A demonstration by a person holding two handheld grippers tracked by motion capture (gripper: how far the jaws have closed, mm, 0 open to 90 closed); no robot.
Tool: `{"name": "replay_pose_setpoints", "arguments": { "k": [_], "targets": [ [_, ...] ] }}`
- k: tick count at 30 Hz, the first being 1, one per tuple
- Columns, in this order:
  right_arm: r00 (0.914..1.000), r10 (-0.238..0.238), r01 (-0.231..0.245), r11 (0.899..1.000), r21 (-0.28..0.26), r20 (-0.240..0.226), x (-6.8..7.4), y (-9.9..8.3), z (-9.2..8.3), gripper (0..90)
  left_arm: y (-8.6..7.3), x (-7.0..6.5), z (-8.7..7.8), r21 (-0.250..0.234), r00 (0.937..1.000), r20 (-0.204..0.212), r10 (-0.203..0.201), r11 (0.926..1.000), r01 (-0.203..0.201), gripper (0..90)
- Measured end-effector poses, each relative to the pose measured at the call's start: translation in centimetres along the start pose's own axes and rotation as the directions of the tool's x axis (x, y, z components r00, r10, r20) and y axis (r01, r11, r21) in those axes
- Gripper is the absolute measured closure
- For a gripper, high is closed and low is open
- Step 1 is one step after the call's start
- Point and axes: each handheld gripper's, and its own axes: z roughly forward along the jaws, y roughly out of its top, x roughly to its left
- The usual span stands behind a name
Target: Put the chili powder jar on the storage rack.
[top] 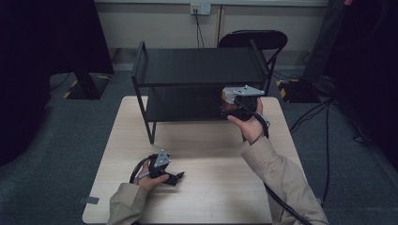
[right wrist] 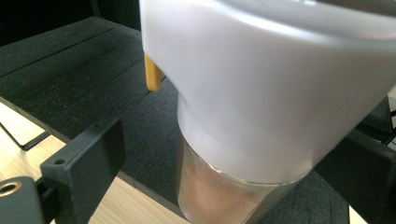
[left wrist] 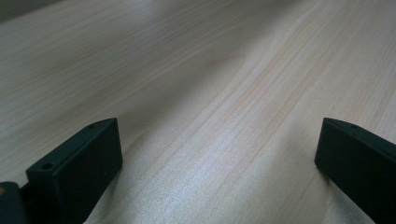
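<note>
A jar with a white lid (right wrist: 261, 93), a small yellow tab and a clear glass body stands on the lower board (right wrist: 70, 79) of a black two-tier shelf (top: 197, 65), near its front edge. My right gripper (right wrist: 238, 154) reaches in at the shelf's right end (top: 230, 108), with the jar between its jaws. The left jaw stands apart from the glass, and the right jaw is mostly hidden behind the jar. My left gripper (top: 177, 177) rests low over the wooden table (top: 211, 154), its jaws wide apart (left wrist: 219, 154) with nothing but bare wood between them.
The shelf takes up the far half of the table. A black chair (top: 253, 40) stands behind it. Cables (top: 324, 122) run over the grey floor at the right, and a dark stand (top: 87, 84) is at the left.
</note>
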Motion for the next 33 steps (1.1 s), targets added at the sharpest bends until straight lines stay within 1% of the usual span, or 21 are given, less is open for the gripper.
{"name": "replay_pose_setpoints", "arguments": {
  "k": [6,8,11,14,16,19,22,23,25,27,29,33],
  "targets": [
    [1.0000,0.004,-0.004,1.000,0.009,0.005,0.2,-0.2,-0.1,2.7,0.0,0.0,0.0,0.000,1.0000,0.000,-0.001,1.0000,0.001,0.0],
    [0.9999,0.005,-0.006,1.000,0.012,0.015,0.3,-0.3,-0.2,0.1,0.0,0.0,0.0,0.000,1.0000,0.000,0.000,1.0000,0.000,0.0],
    [0.9998,0.011,-0.011,1.000,0.010,0.018,0.2,-0.5,-0.4,0.1,0.0,0.0,0.0,0.000,1.0000,0.000,0.000,1.0000,0.000,0.0],
    [0.9998,0.004,-0.005,1.000,0.010,0.021,0.2,-0.6,-0.6,0.1,0.0,0.0,0.0,0.000,1.0000,0.000,0.000,1.0000,0.000,0.0],
    [0.9999,-0.001,0.001,1.000,0.015,0.013,0.1,-0.7,-0.8,0.1,0.0,0.0,0.0,0.000,1.0000,0.000,0.000,1.0000,0.000,0.0],
    [1.0000,0.002,-0.003,1.000,0.008,0.003,0.0,-1.0,-1.2,0.1,0.0,0.0,0.0,0.000,1.0000,0.000,0.000,1.0000,0.000,0.0],
    [0.9999,0.007,-0.007,1.000,0.006,-0.013,-0.2,-1.3,-1.7,0.2,0.0,0.0,0.0,0.000,1.0000,0.000,-0.001,1.0000,0.001,0.0],
    [0.9997,0.005,-0.004,1.000,0.008,-0.025,-0.3,-1.4,-1.8,0.0,0.0,0.0,0.0,0.000,1.0000,0.000,0.000,1.0000,0.000,0.0],
    [0.9995,0.001,-0.001,1.000,0.010,-0.031,-0.3,-1.7,-2.2,0.1,0.0,0.0,0.0,0.000,1.0000,0.000,0.000,1.0000,0.000,0.0],
    [0.9988,-0.007,0.007,1.000,0.007,-0.049,-0.5,-2.1,-2.6,0.0,0.0,0.0,0.0,0.000,1.0000,0.000,0.000,1.0000,0.000,0.0],
    [0.9985,-0.018,0.018,1.000,0.011,-0.052,-0.5,-2.5,-3.0,0.0,0.0,0.0,0.0,0.000,1.0000,0.000,0.000,1.0000,0.000,0.0],
    [0.9975,-0.014,0.015,1.000,0.010,-0.069,-0.7,-3.4,-3.8,0.0,0.0,0.0,0.0,0.000,1.0000,0.000,0.000,1.0000,0.000,0.0]
  ]
}}
